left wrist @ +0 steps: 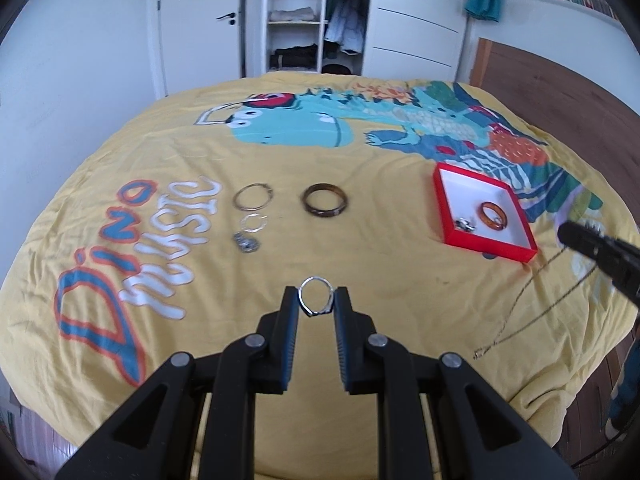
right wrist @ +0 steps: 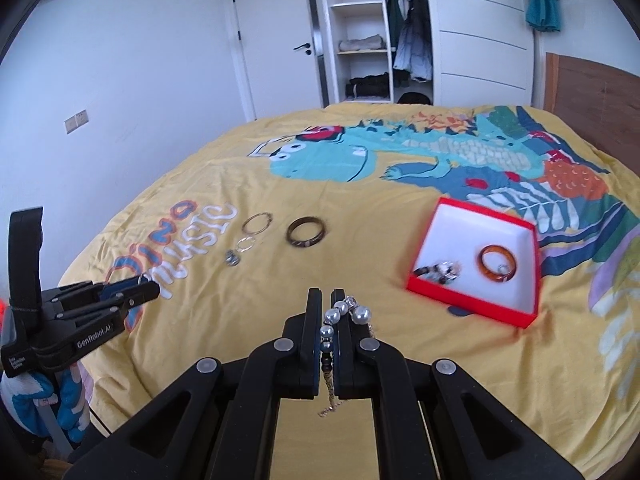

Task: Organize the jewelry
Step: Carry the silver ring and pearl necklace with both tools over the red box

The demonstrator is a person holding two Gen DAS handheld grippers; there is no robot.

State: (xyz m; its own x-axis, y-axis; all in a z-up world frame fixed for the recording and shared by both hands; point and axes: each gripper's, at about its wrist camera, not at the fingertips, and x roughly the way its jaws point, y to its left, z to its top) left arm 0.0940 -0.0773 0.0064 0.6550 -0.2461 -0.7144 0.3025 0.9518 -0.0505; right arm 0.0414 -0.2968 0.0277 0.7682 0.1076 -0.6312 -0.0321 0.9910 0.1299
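My left gripper (left wrist: 316,298) is shut on a thin silver ring (left wrist: 316,296), held upright above the yellow bedspread (left wrist: 380,280). My right gripper (right wrist: 329,300) is shut on a pearl-bead necklace (right wrist: 340,316), whose gold chain (left wrist: 532,304) hangs down beneath the gripper. A red box with a white inside (right wrist: 476,256) lies to the right and holds an amber bangle (right wrist: 496,268) and a small silver piece (right wrist: 442,271). A dark brown bangle (left wrist: 325,203), thin hoop bracelets (left wrist: 253,196), a clear ring (left wrist: 253,224) and a small silver charm (left wrist: 246,245) lie on the bedspread at centre left.
The bed fills both views, and its near edge drops off just under the grippers. A wooden headboard (right wrist: 592,112) stands at the right. Behind the bed are a white door (right wrist: 276,40) and an open wardrobe (right wrist: 380,32). The left gripper (right wrist: 150,288) shows at the right wrist view's left edge.
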